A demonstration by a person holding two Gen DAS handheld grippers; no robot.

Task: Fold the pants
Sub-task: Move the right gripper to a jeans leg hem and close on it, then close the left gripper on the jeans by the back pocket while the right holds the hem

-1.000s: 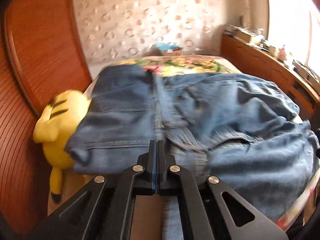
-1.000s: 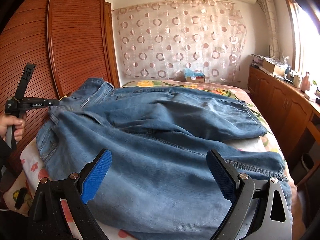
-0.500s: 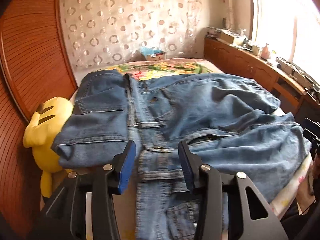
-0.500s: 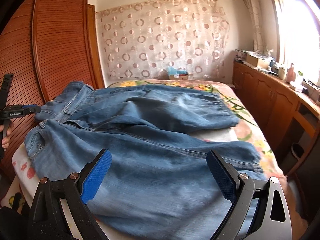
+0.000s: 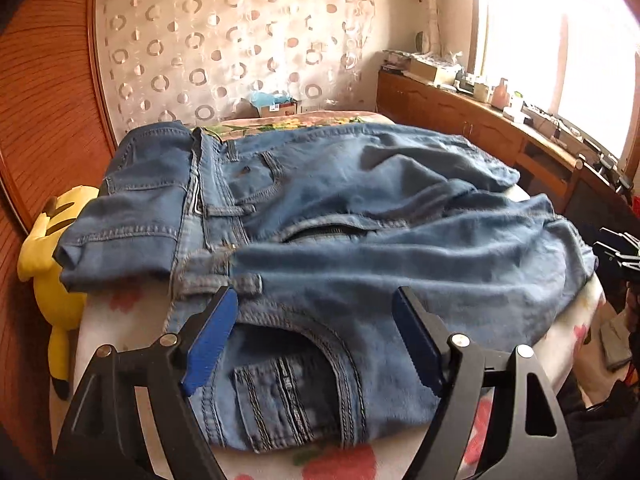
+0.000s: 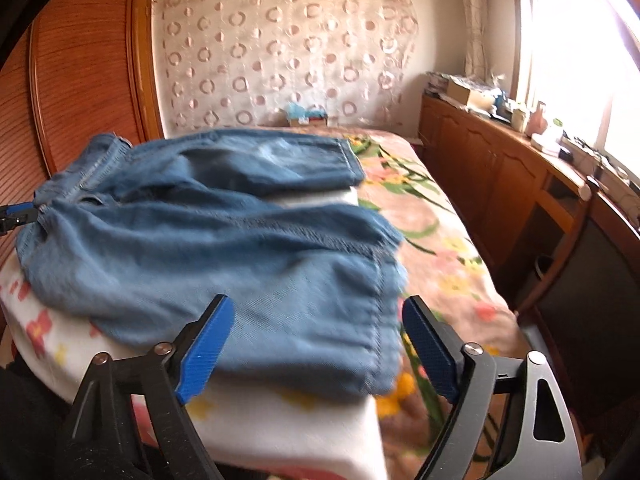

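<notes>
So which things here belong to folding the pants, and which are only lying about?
Belong to the job:
- jeans
- bed
- left tool, opening, nothing gripped
- right tool, closing, nothing gripped

Lying about:
- yellow plush toy
- box near curtain
- sideboard clutter

A bedroom with warm wood and a bright window

A yellow plush toy (image 5: 56,276) lies at the bed's left edge against the ribbed wooden wardrobe (image 5: 44,80). The floral bedspread (image 6: 424,216) covers the bed; a white pad (image 6: 280,420) lies on it at the near end. A sheer curtain with ring patterns (image 6: 280,52) hangs on the far wall, and a small box with something blue in it (image 5: 276,106) sits below it. Wooden cabinets (image 6: 500,176) run under the sunlit window (image 5: 560,40), their top cluttered with small items.
</notes>
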